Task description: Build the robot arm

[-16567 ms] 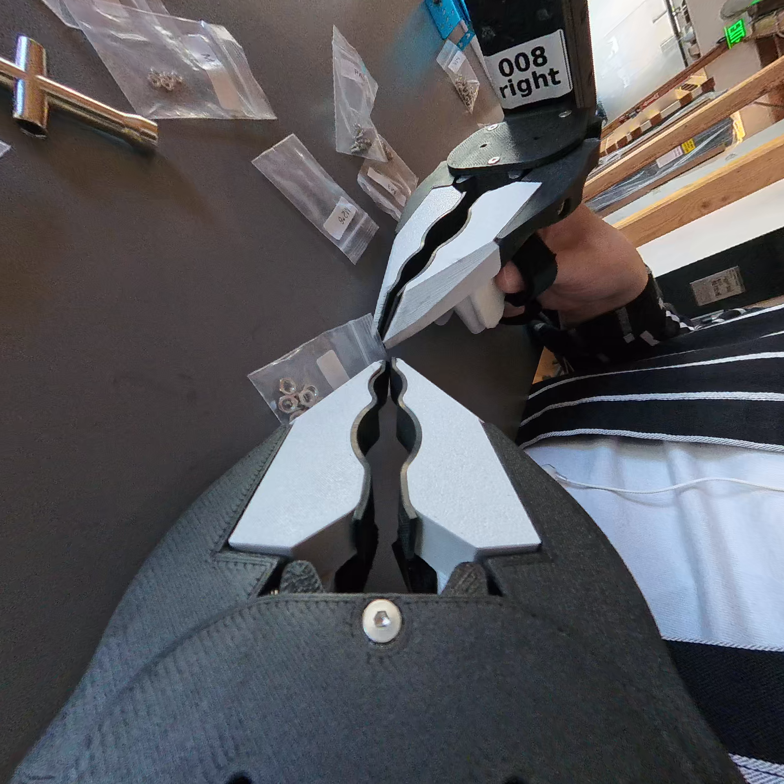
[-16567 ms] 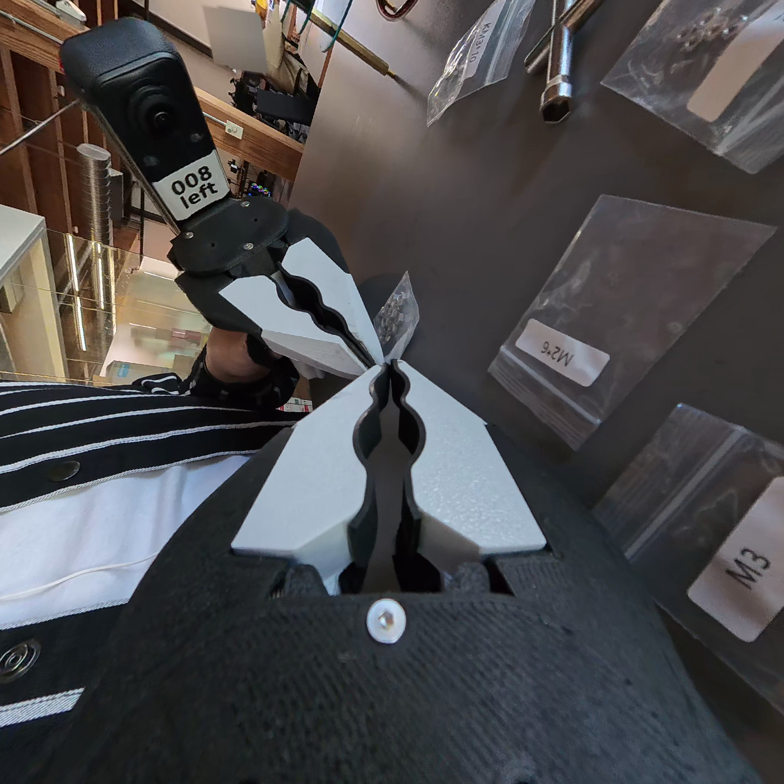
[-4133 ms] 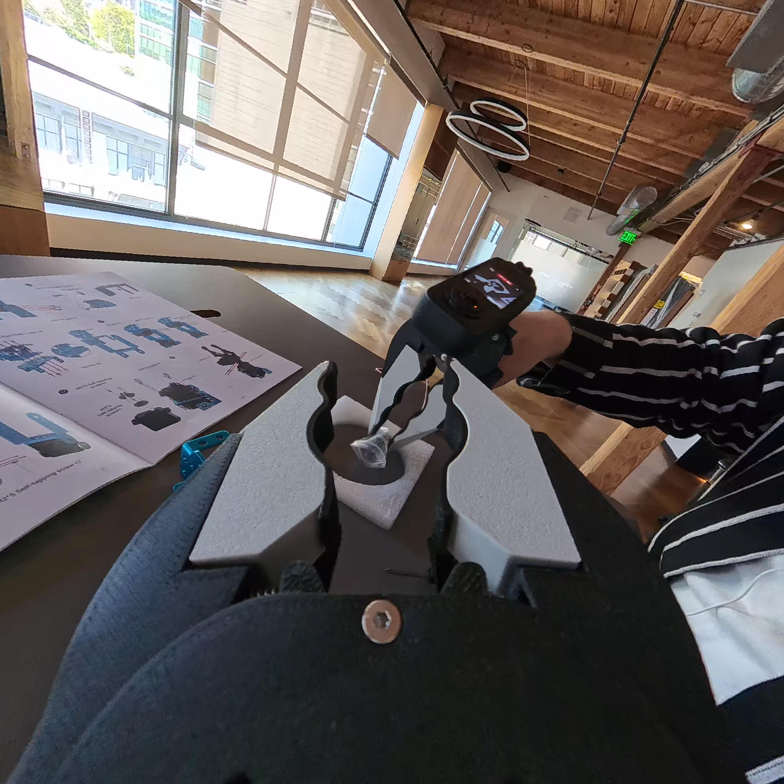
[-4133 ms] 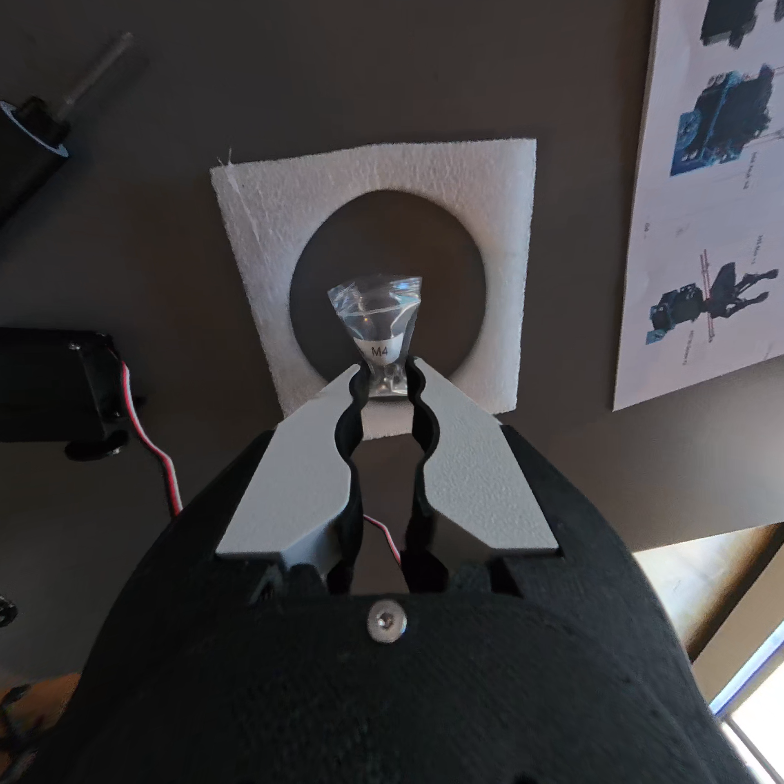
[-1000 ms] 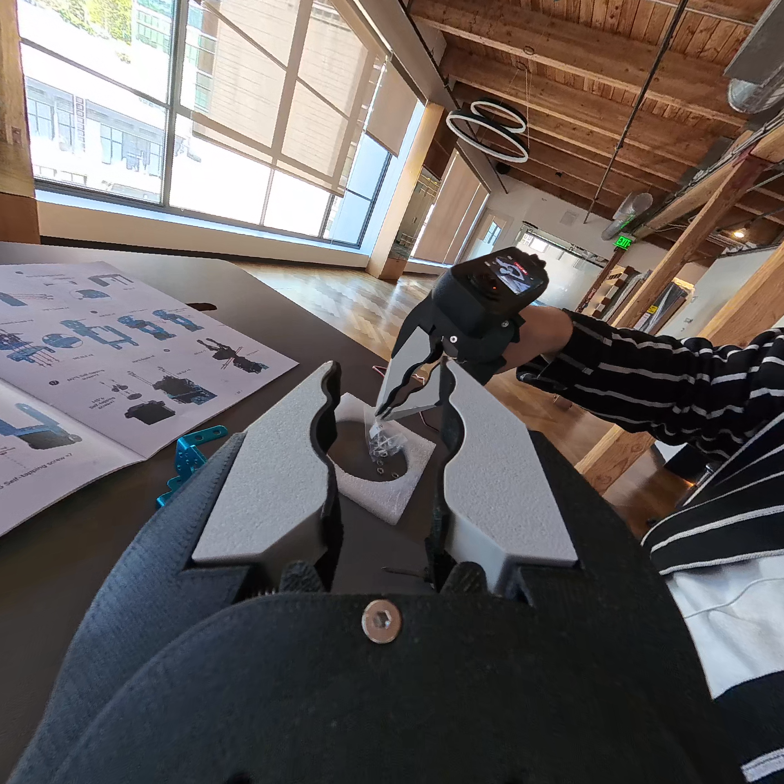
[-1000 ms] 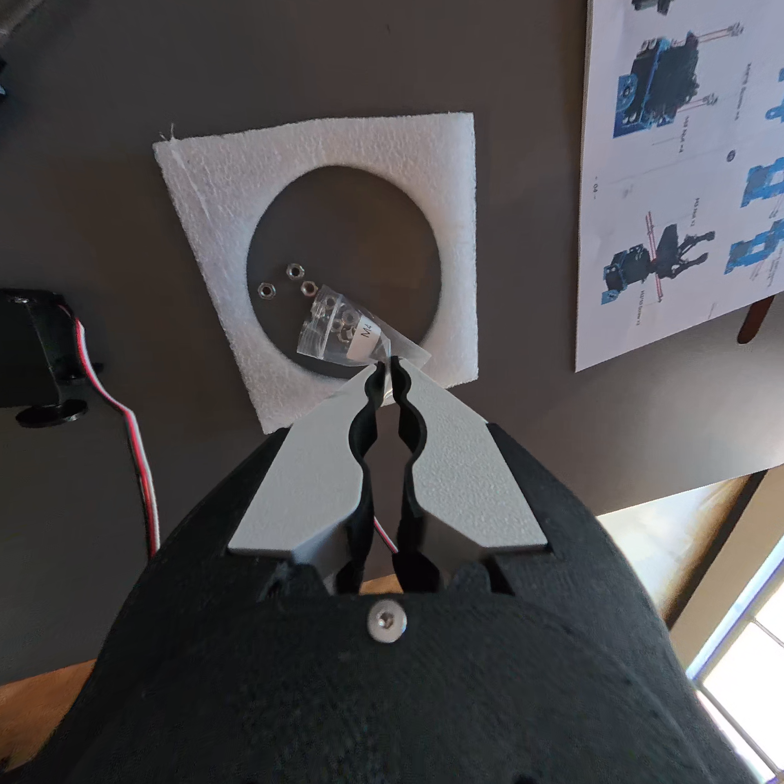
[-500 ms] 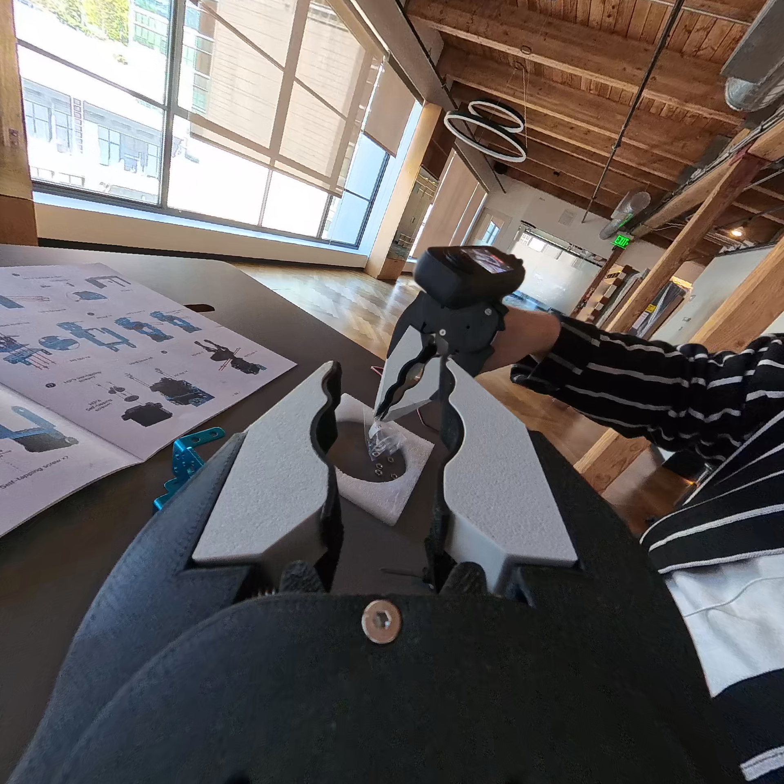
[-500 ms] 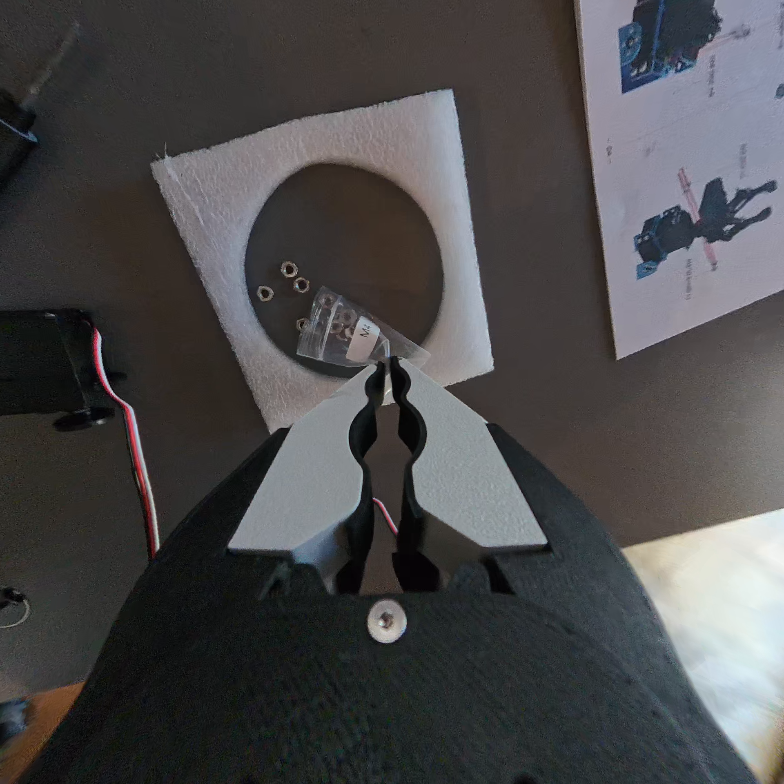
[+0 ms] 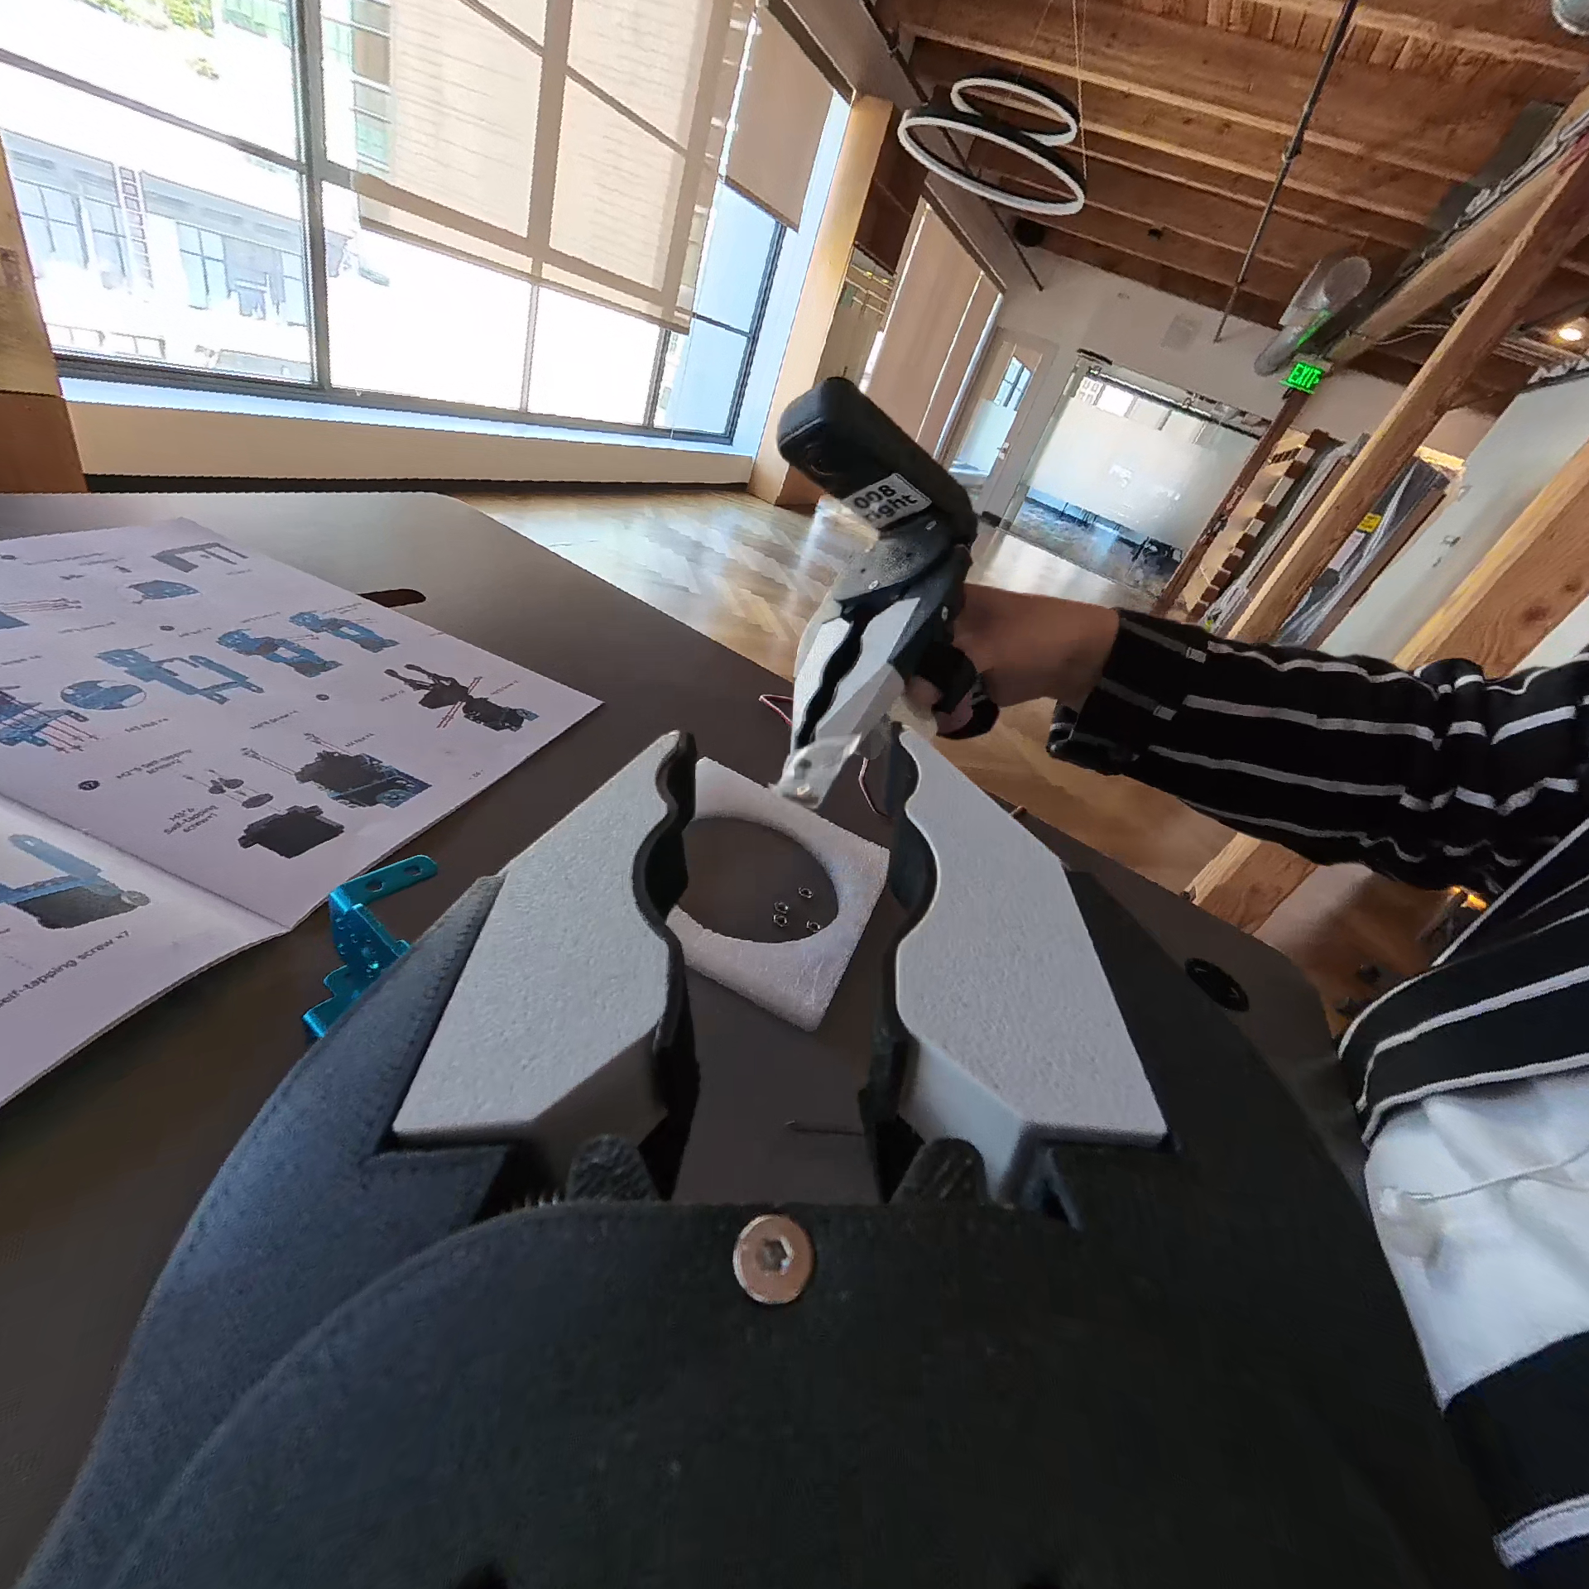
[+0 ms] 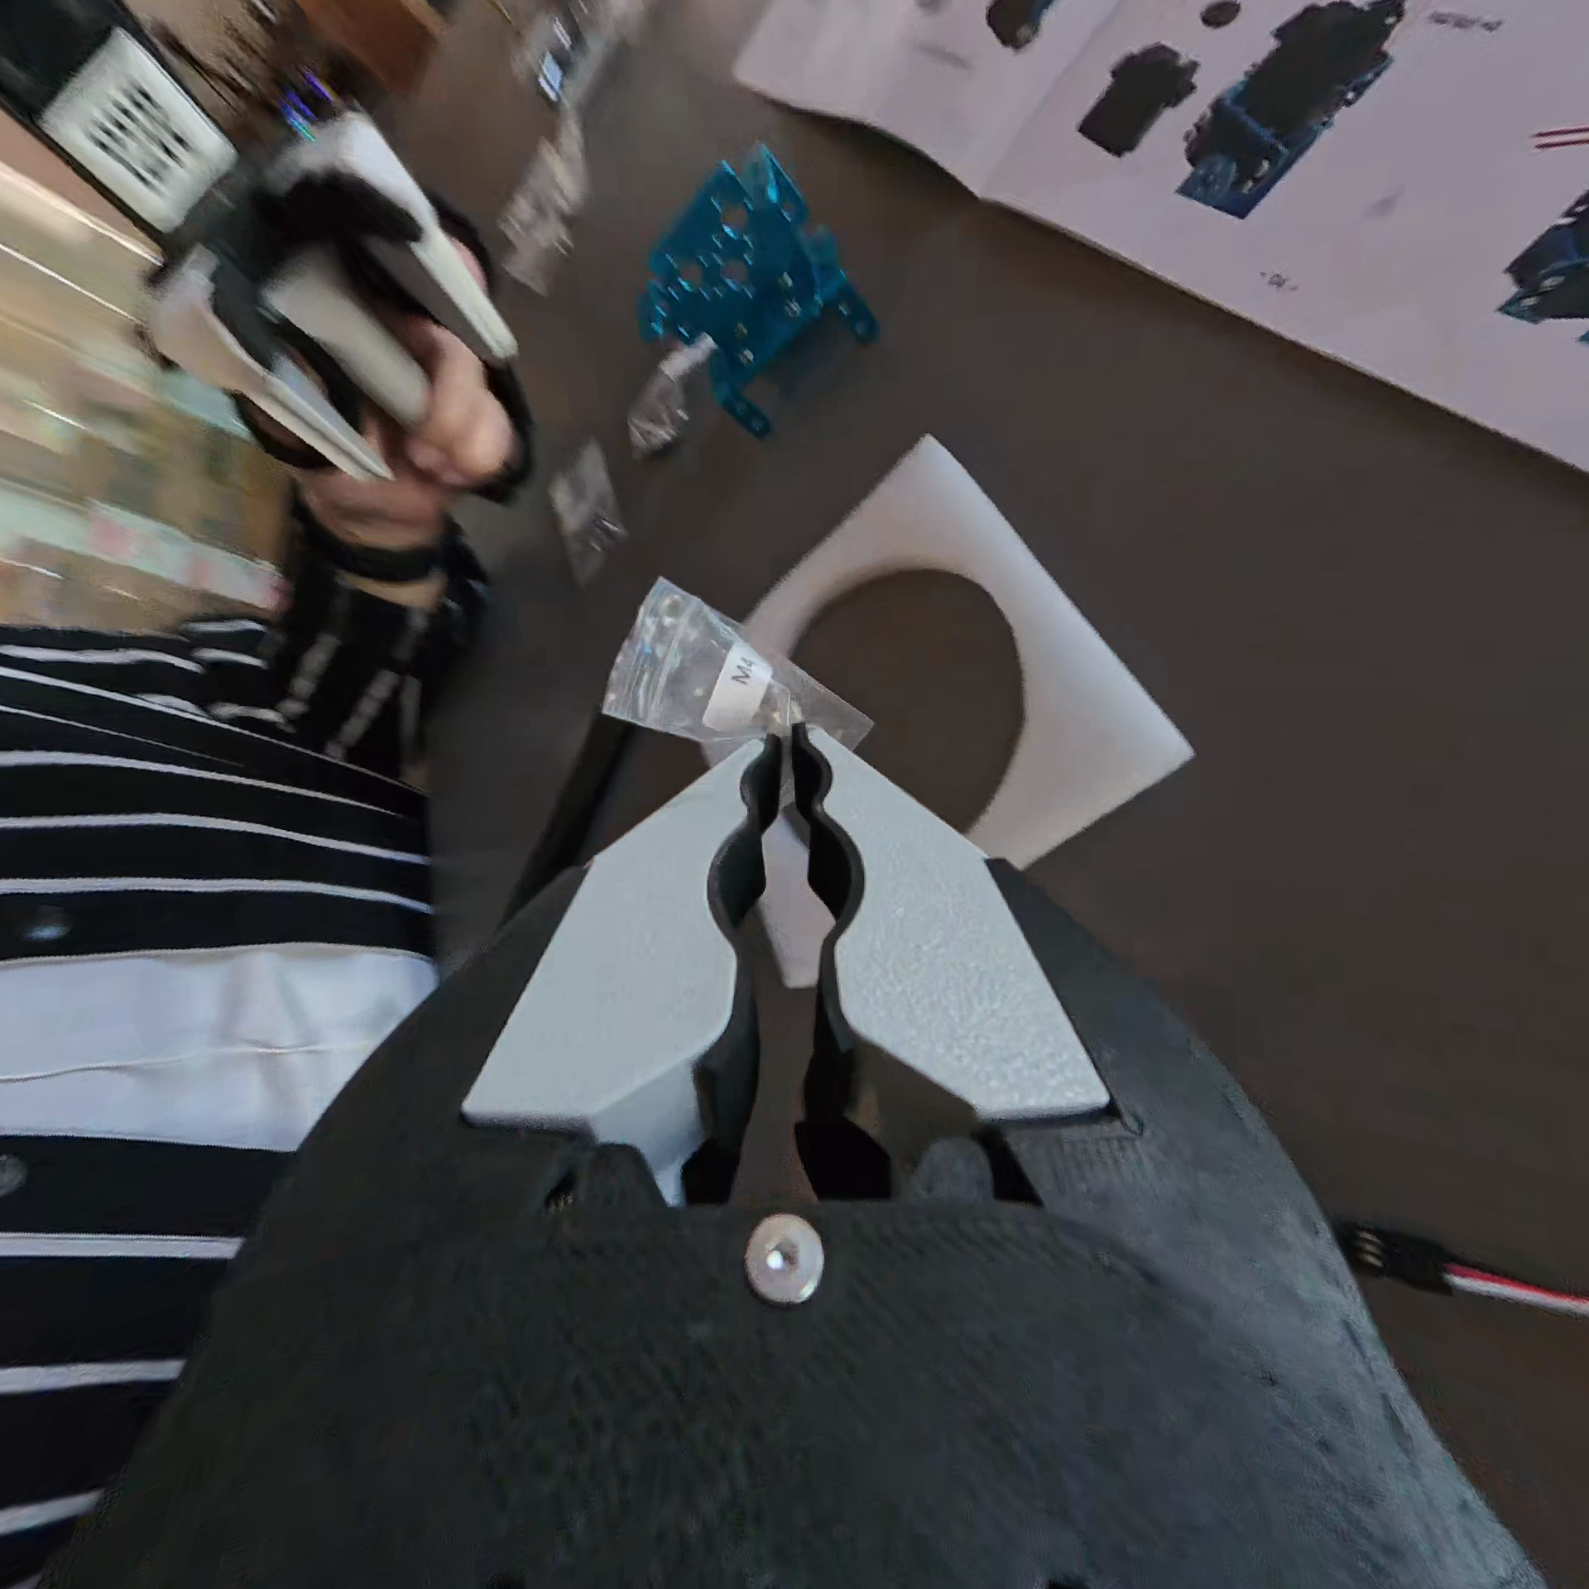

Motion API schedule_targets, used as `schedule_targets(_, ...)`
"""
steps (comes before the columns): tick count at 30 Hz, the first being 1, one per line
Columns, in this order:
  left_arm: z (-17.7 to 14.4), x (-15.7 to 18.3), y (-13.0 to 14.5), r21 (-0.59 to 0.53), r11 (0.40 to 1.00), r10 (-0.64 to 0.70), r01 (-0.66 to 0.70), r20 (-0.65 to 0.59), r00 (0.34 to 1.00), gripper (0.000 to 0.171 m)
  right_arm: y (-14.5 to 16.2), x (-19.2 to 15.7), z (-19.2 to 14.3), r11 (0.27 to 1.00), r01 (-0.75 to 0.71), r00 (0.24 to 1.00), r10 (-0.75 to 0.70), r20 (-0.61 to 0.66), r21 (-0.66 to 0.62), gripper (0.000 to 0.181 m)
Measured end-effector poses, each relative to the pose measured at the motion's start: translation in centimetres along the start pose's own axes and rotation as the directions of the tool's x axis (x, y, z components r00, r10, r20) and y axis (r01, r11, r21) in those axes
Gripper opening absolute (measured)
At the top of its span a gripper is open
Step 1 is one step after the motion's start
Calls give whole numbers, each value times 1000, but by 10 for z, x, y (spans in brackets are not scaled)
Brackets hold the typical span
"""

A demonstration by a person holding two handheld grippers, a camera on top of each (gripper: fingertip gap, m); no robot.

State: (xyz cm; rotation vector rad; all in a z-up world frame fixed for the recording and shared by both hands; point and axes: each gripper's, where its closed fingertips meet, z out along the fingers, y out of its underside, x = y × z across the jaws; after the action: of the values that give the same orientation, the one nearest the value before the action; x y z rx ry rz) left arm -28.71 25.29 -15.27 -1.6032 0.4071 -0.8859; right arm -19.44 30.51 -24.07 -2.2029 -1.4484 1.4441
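The right tongs (image 10: 784,735), grey textured fingers with wavy black inner edges, pinch one end of a small crinkled clear plastic bag (image 10: 701,675) of metal nuts, while the left tongs (image 9: 791,774) stand wide apart and hold nothing. Half a second ago the bag hung over the round hole of the square white foam pad (image 10: 1109,688); now it is lifted off to the pad's edge, leaving three loose nuts (image 9: 795,907) in the hole on the dark worktop (image 10: 1290,559). In the right wrist view the bag's long axis runs from the fingertips up and to the left, toward the person's striped sleeve (image 10: 258,731).

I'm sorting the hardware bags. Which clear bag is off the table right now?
The labelled clear bag pinched in the right tongs, held up beside the foam square. The other small bags lie flat near the blue bracket.
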Motion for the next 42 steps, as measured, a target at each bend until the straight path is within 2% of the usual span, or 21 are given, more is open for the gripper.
schedule_targets(5,5,8,1,0,1000,-8,8,-28,1000,41,-15,-28,-10,983,-116,972,82,220,145,2)
schedule_targets(11,14,33,-2,-36,999,19,-22,-60,998,36,-26,-67,-17,966,-179,911,92,401,186,2)
schedule_targets(15,19,62,-16,-16,999,29,-31,-117,993,29,-34,-112,-21,965,-200,824,72,562,171,2)
schedule_targets(18,18,81,-30,15,998,59,-57,-134,989,28,-30,-136,-16,983,-138,801,39,598,121,2)
schedule_targets(22,15,97,-29,-5,991,131,-132,-113,985,31,-24,-153,-8,994,-96,770,35,637,60,2)
schedule_targets(25,12,103,-24,-8,989,146,-148,-86,985,18,-19,-162,-2,997,-78,742,47,669,17,1)
schedule_targets(26,10,109,-22,-6,989,144,-145,-104,984,6,-17,-164,1,997,-72,735,52,676,1,1)
schedule_targets(29,1,114,-23,7,989,151,-151,-60,987,0,-14,-175,6,997,-56,697,73,713,-47,2)
schedule_targets(35,-32,115,-42,66,989,127,-129,36,991,0,-29,-206,21,998,-4,643,48,764,-58,4)
schedule_targets(38,-56,112,-56,123,989,76,-82,59,995,0,-42,-220,35,999,10,646,27,763,-44,12)
schedule_targets(42,-94,106,-70,192,980,31,-48,90,995,0,-57,-236,62,997,75,707,-51,705,-3,39)
